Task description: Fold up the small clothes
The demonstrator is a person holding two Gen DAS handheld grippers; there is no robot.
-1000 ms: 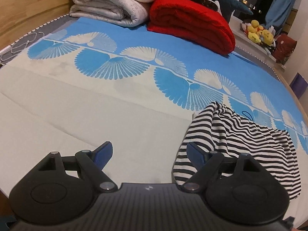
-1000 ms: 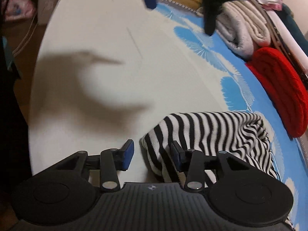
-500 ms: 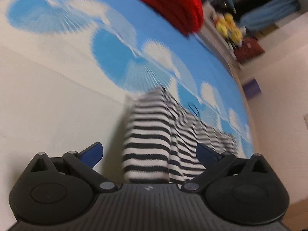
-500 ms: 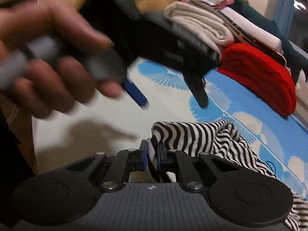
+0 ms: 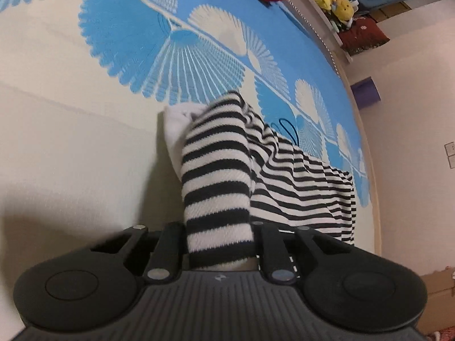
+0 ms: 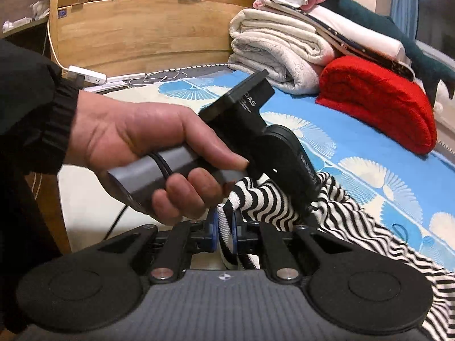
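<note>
The garment (image 5: 284, 170) is spread on the bed (image 5: 71, 142), pinched between both grippers (image 5: 220, 244) (image 6: 225, 233) at the near edge. Folded blankets (image 6: 284, 51) are stacked behind, by the headboard (image 6: 142, 28).

A home bedroom: wooden headboard (image 6: 142, 28), patterned bedspread (image 5: 142, 42), folded blankets (image 6: 278, 51).
</note>
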